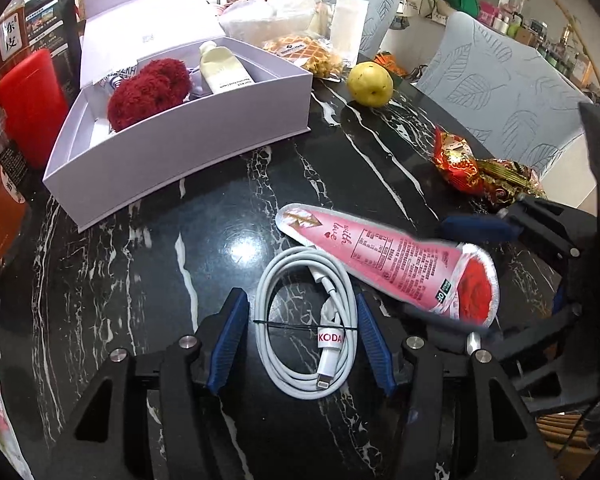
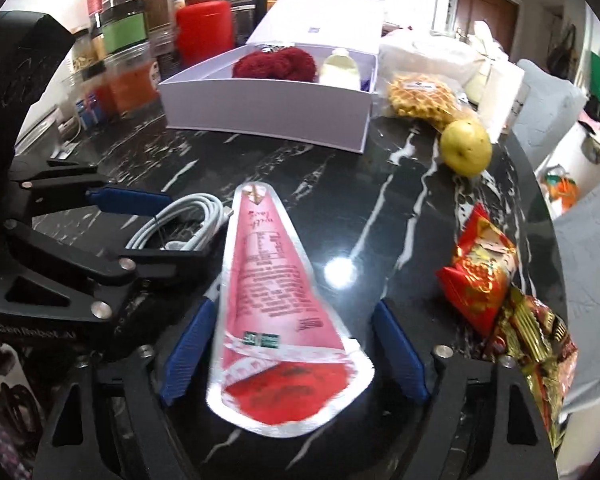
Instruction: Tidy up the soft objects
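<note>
A coiled white charging cable (image 1: 306,320) lies on the black marble table (image 1: 140,260) between the blue pads of my left gripper (image 1: 302,332). The jaws are open, with a gap showing at the left pad. A pink cone-shaped foil packet (image 2: 276,300) lies with its wide red end between the pads of my right gripper (image 2: 296,308), which are open with a slim gap on the right side. The packet (image 1: 384,256) rests beside the cable. An open lilac box (image 1: 188,148) holds a red fluffy item (image 1: 148,92) and a cream tube (image 1: 220,68).
A yellow pear (image 1: 370,84), a bagged waffle (image 1: 304,54) and red-gold candy packets (image 1: 472,172) lie toward the table's right edge. A red canister (image 1: 32,104) and jars (image 2: 124,40) stand left of the box. Grey chairs (image 1: 500,92) stand past the table.
</note>
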`<state>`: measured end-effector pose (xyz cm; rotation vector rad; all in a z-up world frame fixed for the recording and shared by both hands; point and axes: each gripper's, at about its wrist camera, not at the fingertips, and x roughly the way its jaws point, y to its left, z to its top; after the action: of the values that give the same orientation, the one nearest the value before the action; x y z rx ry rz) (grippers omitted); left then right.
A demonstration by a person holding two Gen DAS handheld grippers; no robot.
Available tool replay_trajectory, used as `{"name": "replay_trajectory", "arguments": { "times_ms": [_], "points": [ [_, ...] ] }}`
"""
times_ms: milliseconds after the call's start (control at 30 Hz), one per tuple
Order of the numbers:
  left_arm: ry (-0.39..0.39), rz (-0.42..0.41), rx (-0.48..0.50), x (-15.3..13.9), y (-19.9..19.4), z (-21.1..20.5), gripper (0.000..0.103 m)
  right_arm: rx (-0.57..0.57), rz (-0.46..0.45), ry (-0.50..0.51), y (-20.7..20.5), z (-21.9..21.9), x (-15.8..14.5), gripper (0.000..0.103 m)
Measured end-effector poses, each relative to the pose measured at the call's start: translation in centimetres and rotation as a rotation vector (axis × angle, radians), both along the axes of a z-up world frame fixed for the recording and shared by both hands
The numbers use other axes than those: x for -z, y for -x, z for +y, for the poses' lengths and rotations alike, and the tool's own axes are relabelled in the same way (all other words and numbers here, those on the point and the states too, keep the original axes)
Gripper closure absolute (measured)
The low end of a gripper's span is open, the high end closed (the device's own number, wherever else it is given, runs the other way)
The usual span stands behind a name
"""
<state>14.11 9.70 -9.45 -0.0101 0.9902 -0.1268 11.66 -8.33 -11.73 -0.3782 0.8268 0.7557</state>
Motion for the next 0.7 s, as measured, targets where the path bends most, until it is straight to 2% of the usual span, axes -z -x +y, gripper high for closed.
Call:
{"name": "replay_trajectory", "arguments": {
  "times_ms": [100, 200, 367, 467, 500, 600, 700],
  "points": [
    [0.01, 0.001, -0.004, 0.0, 0.0, 0.2, 0.048, -0.011, 0.002, 0.014, 0.4, 0.3, -0.4, 0.066],
    [0.007, -0.002, -0.006, -0.1, 0.0, 0.2, 0.048, -0.019, -0.006, 0.007, 0.7, 0.3, -0.5, 0.071],
    [-0.027, 0.004, -0.001, -0.1, 0.3, -0.3, 0.048, 0.012, 0.012, -0.036, 0.7, -0.2, -0.5, 0.077],
    [0.013, -0.021, 0.008, -0.2, 0.6, 0.0, 0.05, 0.039, 0.029, -0.074, 0.7, -0.7, -0.5, 0.078],
    [0.014, -0.03, 0.008, -0.1, 0.6, 0.0, 0.053, 0.049, 0.036, -0.084, 0.7, -1.0, -0.5, 0.078],
    [-0.005, -0.059, 0.014, -0.1, 0.9, -0.3, 0.054, 0.072, 0.053, -0.111, 0.7, -1.6, -0.5, 0.078],
    [0.018, -0.061, 0.009, -0.2, 0.8, -0.1, 0.054, 0.097, 0.056, -0.137, 0.7, -2.4, -0.8, 0.078]
  ]
}}
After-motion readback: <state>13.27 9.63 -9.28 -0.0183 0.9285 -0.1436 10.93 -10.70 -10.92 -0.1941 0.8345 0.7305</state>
